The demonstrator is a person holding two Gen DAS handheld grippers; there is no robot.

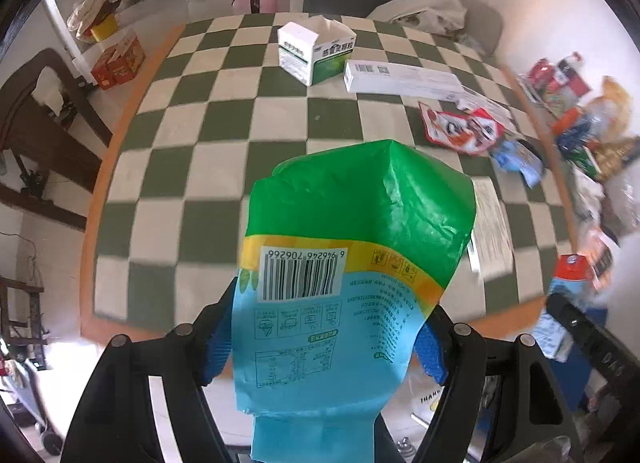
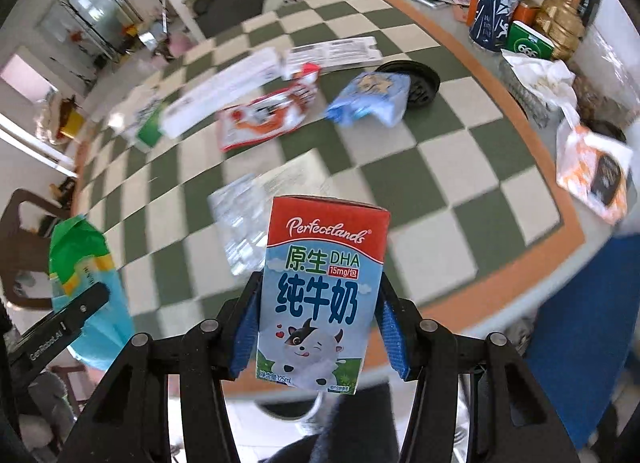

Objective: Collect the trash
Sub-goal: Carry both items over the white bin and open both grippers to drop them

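Note:
My left gripper (image 1: 324, 343) is shut on a green, yellow and blue snack bag (image 1: 344, 263), held above the near edge of the checkered table (image 1: 168, 199). The bag also shows at the left of the right wrist view (image 2: 80, 259). My right gripper (image 2: 320, 319) is shut on a small red and blue milk carton (image 2: 320, 295), held upright above the table's near edge; it also shows at the right of the left wrist view (image 1: 568, 275). More trash lies on the table: a red and white wrapper (image 2: 268, 119), a light blue wrapper (image 2: 372, 99), a clear plastic sheet (image 2: 244, 215).
A green and white box (image 1: 316, 51) and a long white box (image 1: 400, 77) lie at the table's far side. A black lid (image 2: 420, 79) lies by the blue wrapper. Bottles, cans and bags (image 2: 512, 3) crowd the right edge. A dark chair (image 1: 44, 119) stands at the left.

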